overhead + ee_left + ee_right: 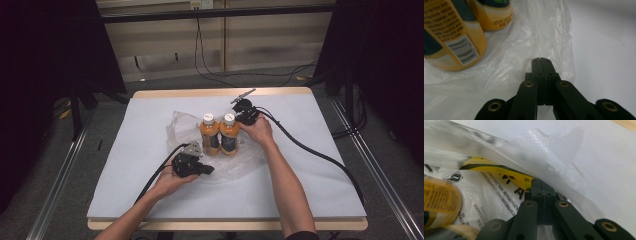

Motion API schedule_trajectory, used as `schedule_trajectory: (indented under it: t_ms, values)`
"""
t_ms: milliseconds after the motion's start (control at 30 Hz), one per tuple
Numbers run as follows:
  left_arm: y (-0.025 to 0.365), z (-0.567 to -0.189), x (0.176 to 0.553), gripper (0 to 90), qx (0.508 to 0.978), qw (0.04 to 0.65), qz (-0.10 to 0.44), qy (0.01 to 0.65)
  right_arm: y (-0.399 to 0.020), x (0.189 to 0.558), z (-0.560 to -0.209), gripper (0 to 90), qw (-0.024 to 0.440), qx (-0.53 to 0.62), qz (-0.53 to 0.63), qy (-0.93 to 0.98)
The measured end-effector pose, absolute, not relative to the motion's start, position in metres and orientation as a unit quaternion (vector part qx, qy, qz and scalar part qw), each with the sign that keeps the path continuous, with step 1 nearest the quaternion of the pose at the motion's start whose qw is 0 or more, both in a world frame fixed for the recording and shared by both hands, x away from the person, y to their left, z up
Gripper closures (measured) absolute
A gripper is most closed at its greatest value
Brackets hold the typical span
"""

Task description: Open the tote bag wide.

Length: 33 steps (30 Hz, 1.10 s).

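Two orange bottles with white caps (210, 135) (229, 134) stand side by side on a crumpled clear plastic bag (235, 165) in the middle of the table. My left gripper (210, 170) lies at the bag's near left edge, jaws shut. In the left gripper view its tips (540, 59) rest on the film (536, 32), right of the nearer bottle (451, 37); whether film is pinched is unclear. My right gripper (240, 121) sits just right of the bottles. Its shut jaws (541, 180) hold a raised fold of the bag (499, 150), with a bottle (439, 202) at lower left.
A white sheet (310, 165) covers the table, and the wooden edge (220, 93) shows at the far side. Black cables (310, 150) trail from both grippers across the sheet. Black curtains and metal rails flank the table.
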<state>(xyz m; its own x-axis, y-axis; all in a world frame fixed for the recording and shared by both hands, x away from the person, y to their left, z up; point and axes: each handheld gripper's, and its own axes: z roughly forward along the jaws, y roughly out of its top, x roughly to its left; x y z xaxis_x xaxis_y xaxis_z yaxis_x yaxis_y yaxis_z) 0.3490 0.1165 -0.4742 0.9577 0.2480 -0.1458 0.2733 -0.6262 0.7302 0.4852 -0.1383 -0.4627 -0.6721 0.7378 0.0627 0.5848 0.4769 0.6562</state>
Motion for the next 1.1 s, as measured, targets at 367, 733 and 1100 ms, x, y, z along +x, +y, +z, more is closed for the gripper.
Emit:
schedule_trajectory:
  t_ms: [367, 733, 1100]
  values:
    - [0.125, -0.461, 0.346, 88.7, 0.876, 0.46, -0.005, 0.146, -0.168, 0.455, -0.433, 90.0, 0.127, 0.377, 0.396, 0.828]
    - [0.137, -0.45, 0.348, 74.9, 0.855, 0.493, 0.003, 0.159, -0.196, 0.424, -0.424, 88.5, 0.148, 0.373, 0.445, 0.8]
    - [0.149, -0.438, 0.341, 40.2, 0.844, 0.503, 0.042, 0.18, -0.221, 0.39, -0.41, 37.0, 0.187, 0.385, 0.468, 0.773]
